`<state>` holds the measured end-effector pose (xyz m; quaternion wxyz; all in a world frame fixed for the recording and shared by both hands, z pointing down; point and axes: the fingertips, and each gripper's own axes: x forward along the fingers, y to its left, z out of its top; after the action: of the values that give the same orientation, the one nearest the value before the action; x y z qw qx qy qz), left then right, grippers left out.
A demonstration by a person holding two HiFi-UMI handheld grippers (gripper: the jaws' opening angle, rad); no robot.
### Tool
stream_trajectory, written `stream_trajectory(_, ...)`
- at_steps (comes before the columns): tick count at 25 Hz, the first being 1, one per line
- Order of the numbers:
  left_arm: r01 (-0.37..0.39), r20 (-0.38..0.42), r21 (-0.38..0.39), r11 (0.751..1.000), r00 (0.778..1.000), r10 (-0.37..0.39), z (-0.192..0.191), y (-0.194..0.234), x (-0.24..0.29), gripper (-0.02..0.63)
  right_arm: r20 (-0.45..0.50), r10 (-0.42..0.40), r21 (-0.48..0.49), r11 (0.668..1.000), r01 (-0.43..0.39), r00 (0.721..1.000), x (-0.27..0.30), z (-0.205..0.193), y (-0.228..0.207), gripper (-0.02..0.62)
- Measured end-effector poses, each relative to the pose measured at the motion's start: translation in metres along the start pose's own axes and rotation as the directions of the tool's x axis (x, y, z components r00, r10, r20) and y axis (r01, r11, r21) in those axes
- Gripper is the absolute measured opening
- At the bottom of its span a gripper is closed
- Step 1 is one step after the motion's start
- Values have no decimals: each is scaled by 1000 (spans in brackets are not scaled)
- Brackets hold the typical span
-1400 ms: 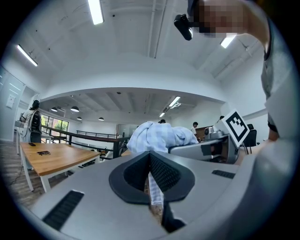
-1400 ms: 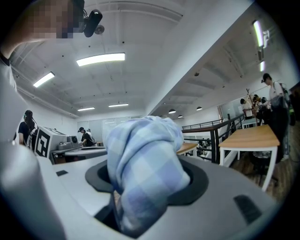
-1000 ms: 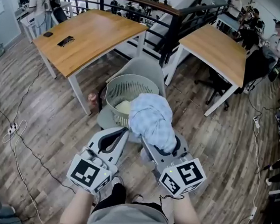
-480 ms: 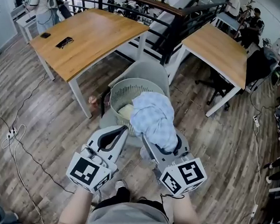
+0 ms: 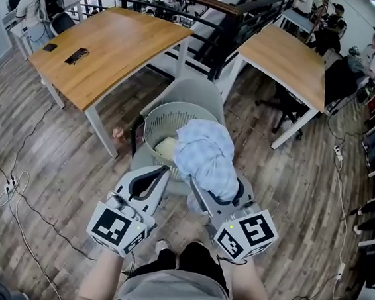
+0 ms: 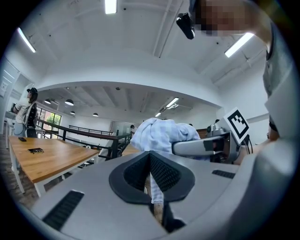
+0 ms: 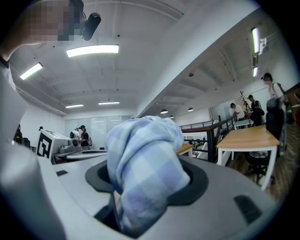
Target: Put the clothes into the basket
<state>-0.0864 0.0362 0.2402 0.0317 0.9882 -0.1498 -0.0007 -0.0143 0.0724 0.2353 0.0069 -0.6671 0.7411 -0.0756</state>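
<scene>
A pale slotted laundry basket (image 5: 156, 119) stands on a grey chair (image 5: 197, 91) straight ahead, with a pale yellow cloth (image 5: 164, 149) inside it. My right gripper (image 5: 216, 185) is shut on a bunched blue checked cloth (image 5: 207, 156), which hangs over the basket's near right rim. In the right gripper view this cloth (image 7: 143, 168) fills the space between the jaws of the right gripper (image 7: 145, 187). My left gripper (image 5: 164, 171) is level beside it, near the basket's front rim. Its jaws are shut with nothing in them, as the left gripper (image 6: 151, 164) view shows.
A wooden table (image 5: 108, 44) stands at the back left and another table (image 5: 287, 56) at the back right. A dark railing (image 5: 190, 0) runs between them. A black office chair (image 5: 284, 113) is under the right table. Cables (image 5: 17, 185) lie on the wooden floor at left. People stand far back.
Both grippers and the held blue cloth have come slightly closer to the basket. The grip on the cloth is the same and the left jaws stay shut.
</scene>
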Motion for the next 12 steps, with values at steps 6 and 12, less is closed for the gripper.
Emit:
stream_trajectory(6, 21, 3, -11, 1000, 1000, -21, 0, 6, 7, 14, -6, -27, -3, 1000, 27, 1000, 4, 2, -5, 276)
stream_trajectory(12, 10, 9, -14, 1000, 1000, -10, 3, 16, 17, 14, -3, -27, -7, 1000, 27, 1000, 15, 8, -14, 276)
